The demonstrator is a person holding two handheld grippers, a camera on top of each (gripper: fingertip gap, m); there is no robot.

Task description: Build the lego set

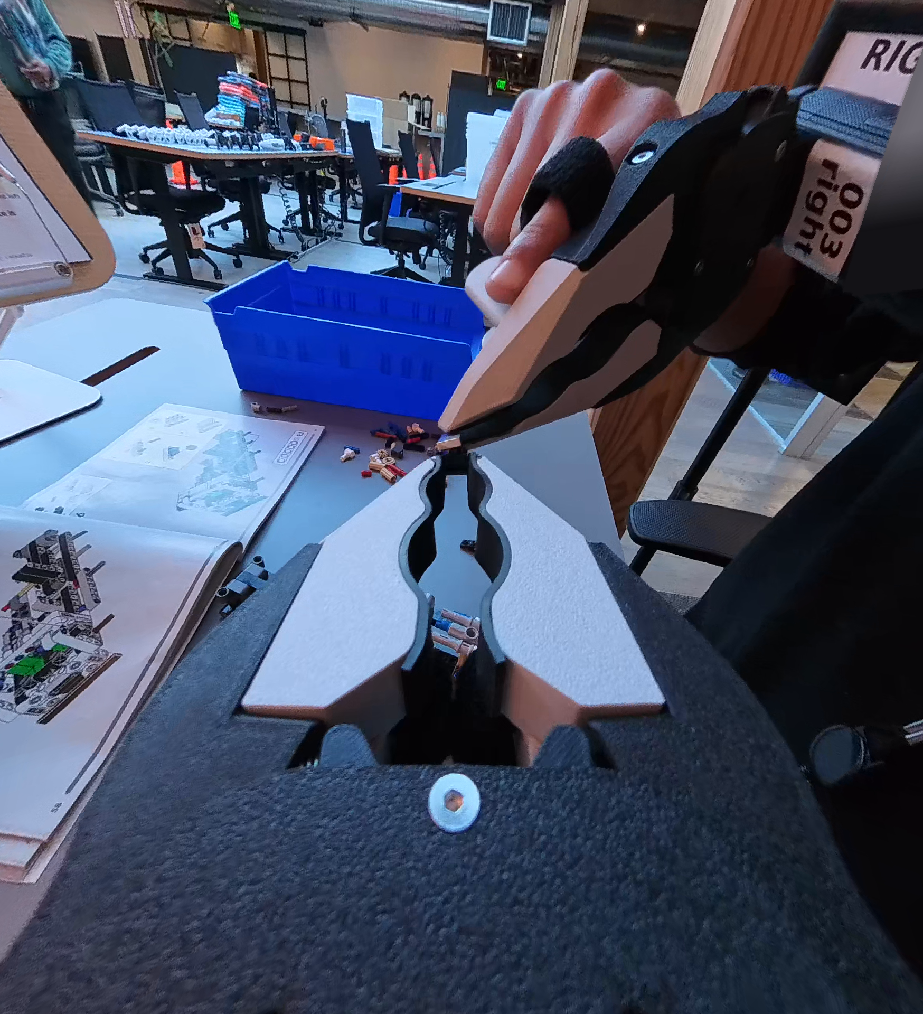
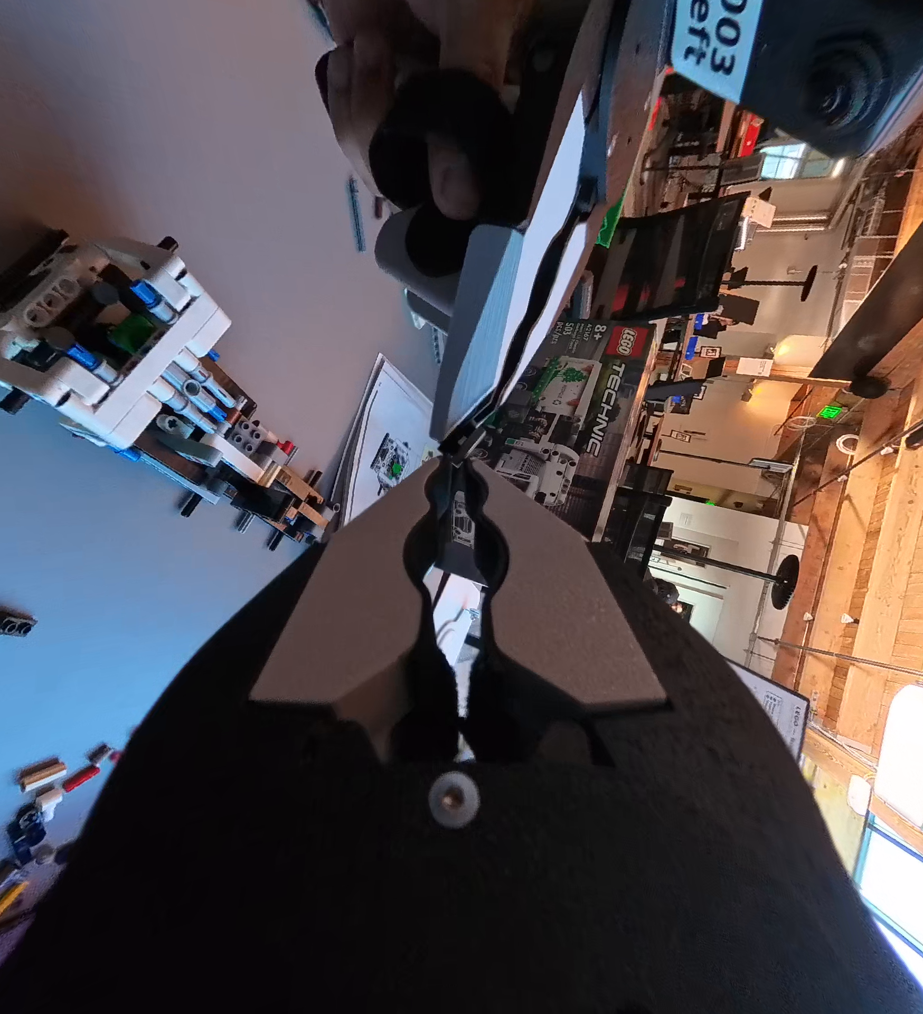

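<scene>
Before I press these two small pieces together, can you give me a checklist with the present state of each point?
1. Left gripper shut on its small black piece: ok.
2. Right gripper shut on a small piece: ok; the tips pinch it.
3. The two tips meet above the table, clear of the loose pins: ok.
4. Holes and pegs lined up: cannot tell; the parts are too small in both wrist views.
5. Instruction booklet lies open: ok.
6. Half-built white model stands apart from the grippers: ok.
</scene>
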